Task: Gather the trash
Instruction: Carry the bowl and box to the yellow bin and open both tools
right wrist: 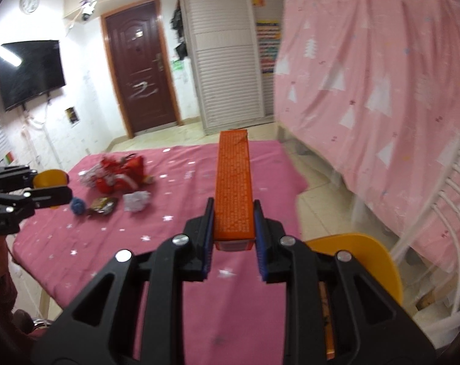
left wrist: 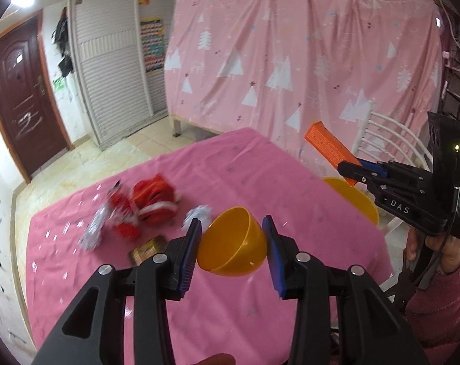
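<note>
gripping a small yellow bowl [left wrist: 232, 243] between its pads, the left tool [left wrist: 233, 245] is seen raised over the pink-clothed desk [left wrist: 260, 176]; the bowl is held tilted, its mouth turned up and away. clamped in the right tool [right wrist: 233, 228] is a long orange box [right wrist: 233, 182], pinched near one end and pointing out ahead, clear of the cloth. just below and beside that tool a larger yellow container [right wrist: 363, 261] is glimpsed at the desk's edge, most of it cut off, so what it holds cannot be told. so two pieces are judged picked up but not yet dropped anywhere. farther out, more is left lying on the cloth: a crumpled white paper [right wrist: 135, 200], a dark wrapper [right wrist: 103, 205], a blue ball [right wrist: 77, 206], and a red-and-white heap [right wrist: 120, 172] with silvery foil, too blurred to be named. beyond, a pink curtain [left wrist: 306, 60] hides whatever stands behind it.
</note>
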